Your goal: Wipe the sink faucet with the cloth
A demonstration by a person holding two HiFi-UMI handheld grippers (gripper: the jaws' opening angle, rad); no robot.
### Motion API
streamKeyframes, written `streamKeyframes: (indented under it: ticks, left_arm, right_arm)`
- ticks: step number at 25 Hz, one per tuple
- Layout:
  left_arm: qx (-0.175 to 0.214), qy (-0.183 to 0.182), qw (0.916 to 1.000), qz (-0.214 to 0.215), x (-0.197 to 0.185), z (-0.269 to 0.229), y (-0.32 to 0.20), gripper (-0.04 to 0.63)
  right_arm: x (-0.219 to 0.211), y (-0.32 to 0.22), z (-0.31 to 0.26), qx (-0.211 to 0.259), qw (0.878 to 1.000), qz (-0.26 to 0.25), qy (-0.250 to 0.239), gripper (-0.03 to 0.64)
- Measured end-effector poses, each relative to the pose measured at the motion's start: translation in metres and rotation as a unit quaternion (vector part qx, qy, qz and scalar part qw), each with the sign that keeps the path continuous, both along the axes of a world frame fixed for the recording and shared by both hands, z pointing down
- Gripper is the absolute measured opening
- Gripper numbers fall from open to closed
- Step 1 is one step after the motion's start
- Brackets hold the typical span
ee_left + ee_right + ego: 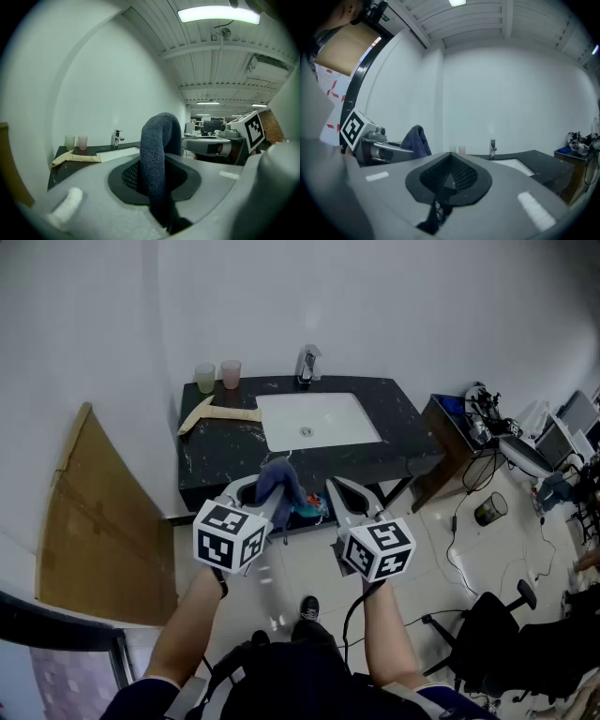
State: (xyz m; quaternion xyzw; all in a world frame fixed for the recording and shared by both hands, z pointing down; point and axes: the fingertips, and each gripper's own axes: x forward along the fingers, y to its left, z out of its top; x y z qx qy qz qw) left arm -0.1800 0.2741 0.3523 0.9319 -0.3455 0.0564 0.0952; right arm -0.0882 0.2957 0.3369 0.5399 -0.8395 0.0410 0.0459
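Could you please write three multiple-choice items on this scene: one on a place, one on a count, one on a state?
1. Where do the cups stand?
A. left of the faucet, at the counter's back
B. in the basin
C. on the floor

2. How many cups are there?
A. one
B. two
C. four

3. How is the right gripper?
A. shut on a sponge
B. wide open
C. shut, empty

Key: 1 A, they sit in the counter's back left corner; 2 B, one green, one pink; 3 C, its fingers meet with nothing between, while the left gripper holds the cloth.
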Motion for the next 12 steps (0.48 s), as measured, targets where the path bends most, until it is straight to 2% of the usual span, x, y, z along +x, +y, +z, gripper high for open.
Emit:
streamKeyframes:
  ticks: [12]
  left_arm:
    - [-0.007,-0.008,0.9999,-0.006,0.03,0.007,-0.044,0.055]
  right_arm:
    - [0.029,-0.045,0.011,-0.012,1.0,-0.012,-0.008,0.006]
